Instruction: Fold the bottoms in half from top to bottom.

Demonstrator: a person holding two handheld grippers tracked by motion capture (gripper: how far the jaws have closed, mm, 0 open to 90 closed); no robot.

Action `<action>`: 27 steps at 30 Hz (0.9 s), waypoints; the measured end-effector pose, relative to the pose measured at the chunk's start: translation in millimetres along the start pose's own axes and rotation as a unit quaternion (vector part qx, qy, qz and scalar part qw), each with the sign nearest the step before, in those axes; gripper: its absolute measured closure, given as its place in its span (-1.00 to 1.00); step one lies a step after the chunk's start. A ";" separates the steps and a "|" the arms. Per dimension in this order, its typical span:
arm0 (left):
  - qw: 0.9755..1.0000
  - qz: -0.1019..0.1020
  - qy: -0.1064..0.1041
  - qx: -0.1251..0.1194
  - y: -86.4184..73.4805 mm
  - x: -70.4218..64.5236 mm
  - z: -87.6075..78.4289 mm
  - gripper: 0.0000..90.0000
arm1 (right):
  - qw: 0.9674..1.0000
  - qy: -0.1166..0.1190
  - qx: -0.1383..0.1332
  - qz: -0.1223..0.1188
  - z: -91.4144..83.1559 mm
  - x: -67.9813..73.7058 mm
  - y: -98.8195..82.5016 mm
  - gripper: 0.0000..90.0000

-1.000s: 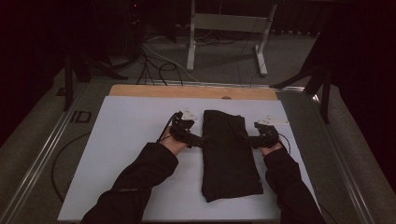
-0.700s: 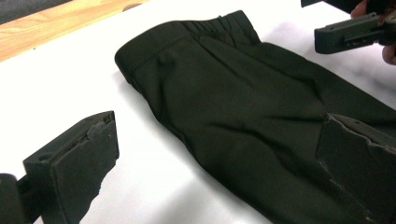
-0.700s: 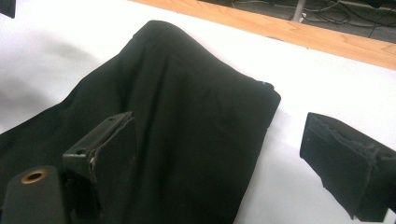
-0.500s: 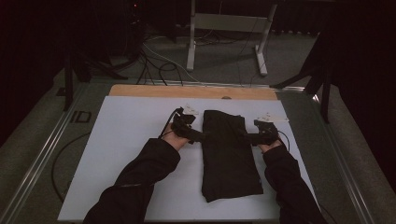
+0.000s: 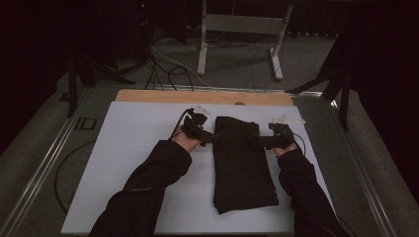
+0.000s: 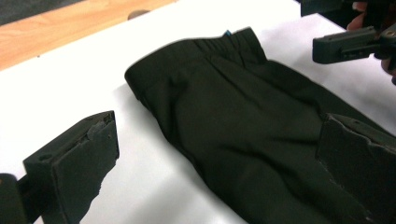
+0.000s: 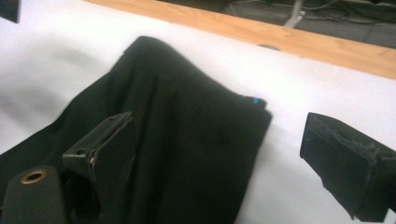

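Both my claws stand wide and empty astride the folded black trousers (image 5: 243, 163), left gripper (image 5: 210, 137) at one long edge, right gripper (image 5: 264, 141) at the other, the garment running lengthwise away from me on the white table (image 5: 133, 148), with no readable label.

white table top (image 5: 133, 148), floor cables (image 5: 163, 64), metal stand (image 5: 237, 29)

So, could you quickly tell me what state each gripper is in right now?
Left gripper: open, straddling the left edge of the black trousers, holding nothing.
Right gripper: open, straddling the trousers' right edge, holding nothing.
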State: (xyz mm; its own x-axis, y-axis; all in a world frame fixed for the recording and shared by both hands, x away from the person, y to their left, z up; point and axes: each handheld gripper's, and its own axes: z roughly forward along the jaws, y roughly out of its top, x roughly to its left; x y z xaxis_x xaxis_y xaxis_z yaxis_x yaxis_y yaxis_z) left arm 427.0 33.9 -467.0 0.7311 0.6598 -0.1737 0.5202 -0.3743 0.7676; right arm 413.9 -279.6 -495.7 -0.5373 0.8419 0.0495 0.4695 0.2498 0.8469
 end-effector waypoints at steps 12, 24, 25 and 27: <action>1.000 -0.012 -0.002 -0.012 2.4 5.2 21.5 -0.97 | 1.000 -0.012 0.015 0.021 14.6 -8.9 8.0 -0.77; 0.998 -0.044 -0.034 0.012 0.8 15.2 44.5 -0.93 | 0.998 -0.010 0.037 0.049 36.4 -19.9 7.9 -0.71; 0.999 -0.042 -0.029 0.014 0.8 16.0 46.5 -0.93 | 0.998 -0.007 0.038 0.049 37.9 -21.3 7.4 -0.69; 0.998 -0.047 -0.022 0.018 0.3 17.9 50.5 -0.89 | 0.998 -0.008 0.041 0.054 40.7 -22.7 6.6 -0.67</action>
State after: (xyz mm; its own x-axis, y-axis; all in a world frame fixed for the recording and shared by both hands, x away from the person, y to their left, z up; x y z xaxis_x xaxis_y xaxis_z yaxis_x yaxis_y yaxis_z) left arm 462.6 12.7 -501.0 0.6961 0.6646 -0.2717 0.6026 -0.3351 0.7243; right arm 457.8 -277.6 -512.8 -0.4699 0.8732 0.1297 0.5803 0.1949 0.7907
